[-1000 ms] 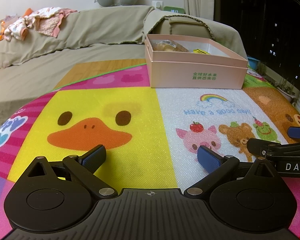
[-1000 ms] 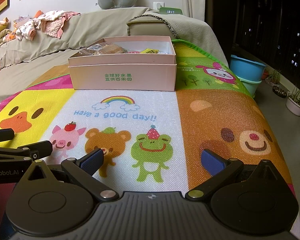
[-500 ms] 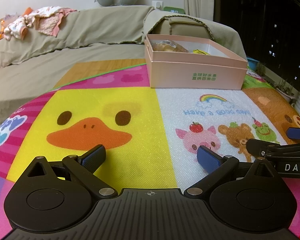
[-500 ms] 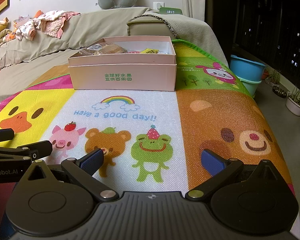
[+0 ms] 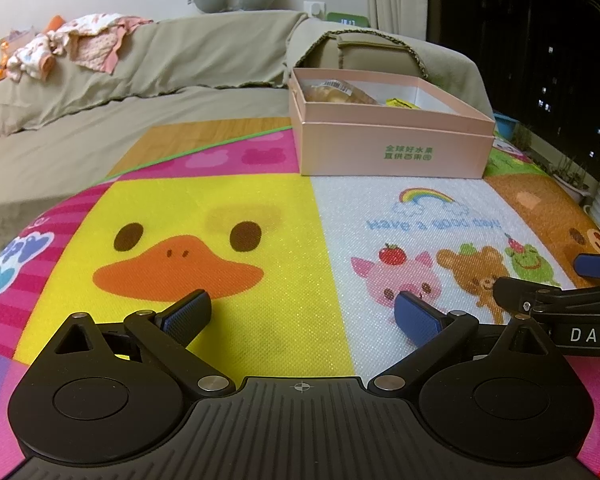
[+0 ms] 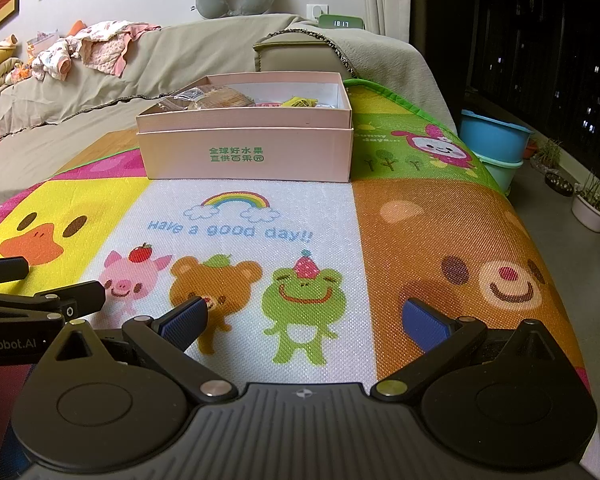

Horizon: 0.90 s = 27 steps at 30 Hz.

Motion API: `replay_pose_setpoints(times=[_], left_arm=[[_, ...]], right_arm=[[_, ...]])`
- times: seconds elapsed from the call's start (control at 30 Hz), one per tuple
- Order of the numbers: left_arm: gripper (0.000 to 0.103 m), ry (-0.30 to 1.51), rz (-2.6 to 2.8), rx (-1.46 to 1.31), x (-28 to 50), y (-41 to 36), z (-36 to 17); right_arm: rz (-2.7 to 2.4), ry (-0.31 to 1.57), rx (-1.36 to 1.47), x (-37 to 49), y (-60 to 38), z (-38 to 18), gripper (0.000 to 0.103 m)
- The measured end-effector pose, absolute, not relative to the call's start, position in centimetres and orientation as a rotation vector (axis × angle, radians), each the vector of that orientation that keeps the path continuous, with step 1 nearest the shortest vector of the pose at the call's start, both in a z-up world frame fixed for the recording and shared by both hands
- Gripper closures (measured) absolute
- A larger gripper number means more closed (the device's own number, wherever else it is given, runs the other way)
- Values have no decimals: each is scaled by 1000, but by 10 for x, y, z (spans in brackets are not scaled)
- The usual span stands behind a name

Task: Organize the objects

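Both grippers sit low over the cartoon play mat (image 6: 260, 216), side by side. The left gripper (image 5: 302, 314) has its blue pads spread wide above the yellow duck panel, nothing between them. Same for the right gripper (image 6: 304, 318), wide open and empty over the frog. Further back on the mat, the pink box (image 6: 246, 156) sits with snack packets (image 6: 220, 98) inside, up against the covered sofa (image 5: 204, 52).
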State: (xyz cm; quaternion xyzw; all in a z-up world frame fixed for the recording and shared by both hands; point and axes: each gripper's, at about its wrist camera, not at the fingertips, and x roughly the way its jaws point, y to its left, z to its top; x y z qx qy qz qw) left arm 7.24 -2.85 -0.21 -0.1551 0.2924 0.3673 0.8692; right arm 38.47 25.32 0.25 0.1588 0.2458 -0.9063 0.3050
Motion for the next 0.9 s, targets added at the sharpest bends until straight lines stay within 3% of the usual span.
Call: replay_pose_setpoints(times=[0.9], left_arm=[[2,609,765,-330,70,-28,2]], right_arm=[[-2402,649,421,385,253,2,0]])
